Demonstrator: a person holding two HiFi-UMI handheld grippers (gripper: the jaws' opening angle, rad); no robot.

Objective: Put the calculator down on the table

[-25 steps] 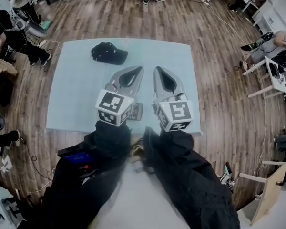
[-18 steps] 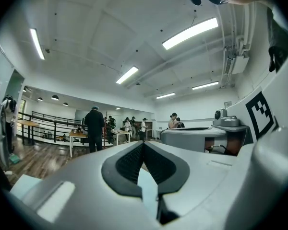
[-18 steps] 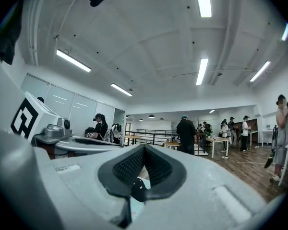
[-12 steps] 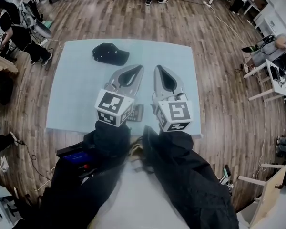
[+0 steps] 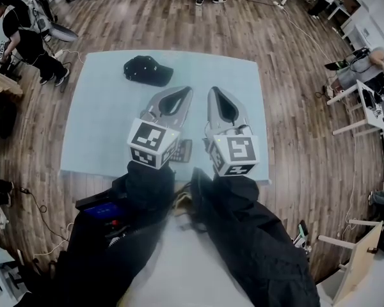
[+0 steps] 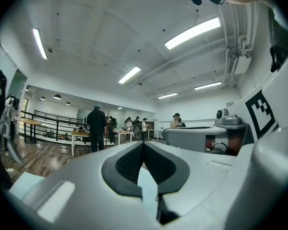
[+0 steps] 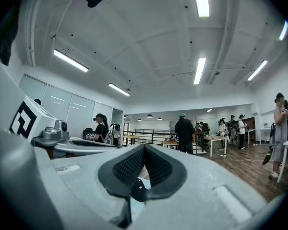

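- The dark grey, flat rectangular calculator (image 5: 182, 150) with rows of keys lies on the pale blue tabletop (image 5: 102, 133), close to its near edge. Only a strip of it shows in the head view, in the gap between the two grippers. The rest is hidden under the left one's marker cube.
- From the strip that shows, its long axis seems to run away from the person, roughly in line with the grippers. With so much of it covered I cannot be sure.
- The calculator lies below and behind both sets of fingertips, back by the cubes rather than ahead of the tips. Neither gripper touches it.
- The left gripper (image 5: 187, 93) is held level over the tabletop. Its fingers (image 6: 127, 162) are closed tip to tip with nothing between them, and only pale tabletop shows through the gap.
- The right gripper (image 5: 212, 92) is beside it and parallel, also level, with its fingers (image 7: 158, 166) pressed together and empty.
- The left gripper looks the nearer of the two, since the calculator sits partly beneath it.
- I judge the calculator is already put down, so what remains calls for no reach toward it.
- A black fabric baseball cap (image 5: 147, 71) rests at the far left of the tabletop, well apart from all this.
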